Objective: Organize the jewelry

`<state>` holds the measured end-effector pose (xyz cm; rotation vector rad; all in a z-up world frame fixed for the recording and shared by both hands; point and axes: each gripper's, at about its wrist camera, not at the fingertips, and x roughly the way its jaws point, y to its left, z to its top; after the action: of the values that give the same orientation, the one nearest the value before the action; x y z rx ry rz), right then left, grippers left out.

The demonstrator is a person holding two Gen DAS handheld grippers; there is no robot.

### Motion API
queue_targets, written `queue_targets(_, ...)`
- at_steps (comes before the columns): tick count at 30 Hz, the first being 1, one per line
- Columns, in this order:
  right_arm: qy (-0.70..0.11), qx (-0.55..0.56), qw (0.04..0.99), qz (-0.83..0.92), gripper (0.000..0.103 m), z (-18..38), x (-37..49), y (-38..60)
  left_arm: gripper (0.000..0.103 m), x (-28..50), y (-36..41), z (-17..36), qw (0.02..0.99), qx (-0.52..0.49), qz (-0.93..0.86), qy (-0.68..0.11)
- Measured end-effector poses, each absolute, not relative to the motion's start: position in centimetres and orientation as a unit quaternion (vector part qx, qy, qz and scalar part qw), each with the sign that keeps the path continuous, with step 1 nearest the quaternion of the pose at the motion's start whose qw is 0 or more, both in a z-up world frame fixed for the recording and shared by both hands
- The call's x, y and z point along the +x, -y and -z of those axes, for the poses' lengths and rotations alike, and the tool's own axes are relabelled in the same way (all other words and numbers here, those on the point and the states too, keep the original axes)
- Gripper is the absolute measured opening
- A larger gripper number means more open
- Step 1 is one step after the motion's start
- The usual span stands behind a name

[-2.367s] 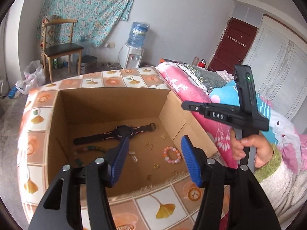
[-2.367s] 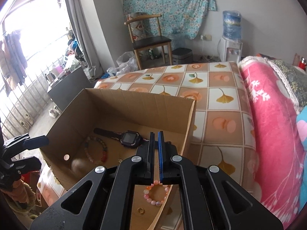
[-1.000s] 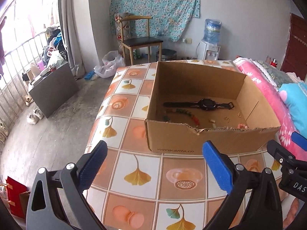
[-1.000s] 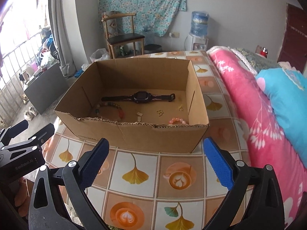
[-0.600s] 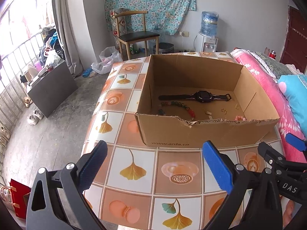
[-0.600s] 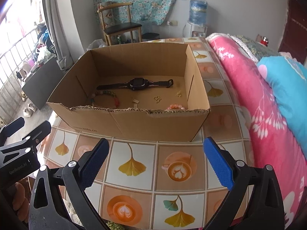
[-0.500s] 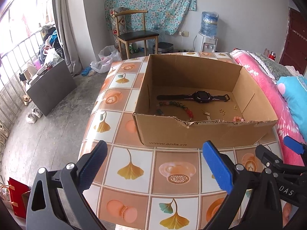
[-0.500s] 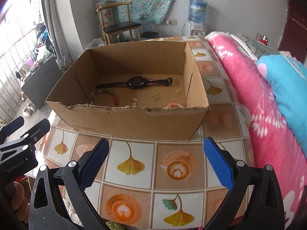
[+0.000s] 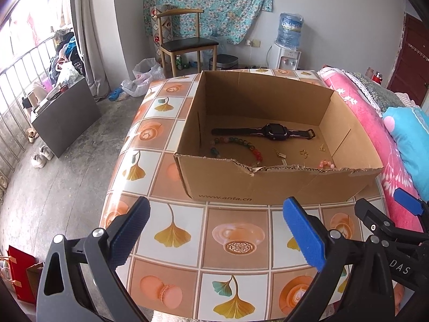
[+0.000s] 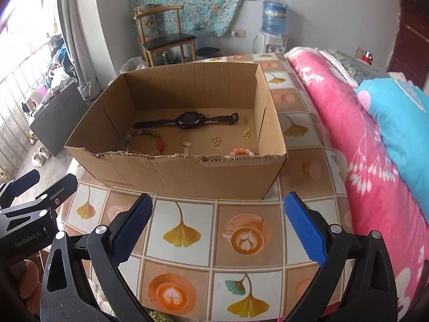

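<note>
An open cardboard box (image 9: pixel 278 185) (image 10: pixel 187 173) stands on the tiled table. Inside lie a black watch (image 9: pixel 270 132) (image 10: pixel 187 119), a multicoloured bead bracelet (image 9: pixel 236 145) (image 10: pixel 146 138), a pink bead bracelet (image 9: pixel 326 164) (image 10: pixel 241 151) half hidden by the front wall, and small gold pieces (image 9: pixel 303 153) (image 10: pixel 215 140). My left gripper (image 9: pixel 214 230) hovers open in front of the box, nothing between its fingers. My right gripper (image 10: pixel 217 228) also stands open and empty, just short of the box's front wall.
The table (image 9: pixel 241 244) (image 10: pixel 241 238) has a patterned tile cloth and ends close below both grippers. A pink blanket and blue pillow (image 10: pixel 388 107) lie to the right. A wooden chair (image 9: pixel 185 43), water dispenser (image 9: pixel 288 43) and grey cabinet (image 9: pixel 64 112) stand on the floor beyond.
Both grippers pulled back out of the box to the table's near edge. The right gripper, shut over the pink bracelet before, now stands wide open; the left opened wider.
</note>
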<state>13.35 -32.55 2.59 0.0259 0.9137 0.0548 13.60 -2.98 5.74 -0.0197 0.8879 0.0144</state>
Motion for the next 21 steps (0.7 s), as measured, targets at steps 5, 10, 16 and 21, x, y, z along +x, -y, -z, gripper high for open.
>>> queue_targets(5, -0.442, 0.015, 0.896, -0.029, 0.095, -2.60, 13.47, 32.63, 0.098, 13.72, 2.87, -5.63, 0.901, -0.013, -0.008, -0.434)
queue_targets(10, -0.444, 0.016, 0.895, -0.030, 0.095, -2.50, 13.59, 32.69, 0.098, 13.88, 2.72, -5.44, 0.898, -0.020, -0.007, -0.439)
queue_targets(16, -0.446, 0.018, 0.894, -0.031, 0.095, -2.38, 13.71, 32.71, 0.098, 13.98, 2.64, -5.33, 0.897, -0.022, -0.007, -0.442)
queue_targets(21, -0.449, 0.022, 0.893, -0.032, 0.095, -2.17, 13.84, 32.69, 0.098, 14.17, 2.61, -5.24, 0.896, -0.023, -0.009, -0.444)
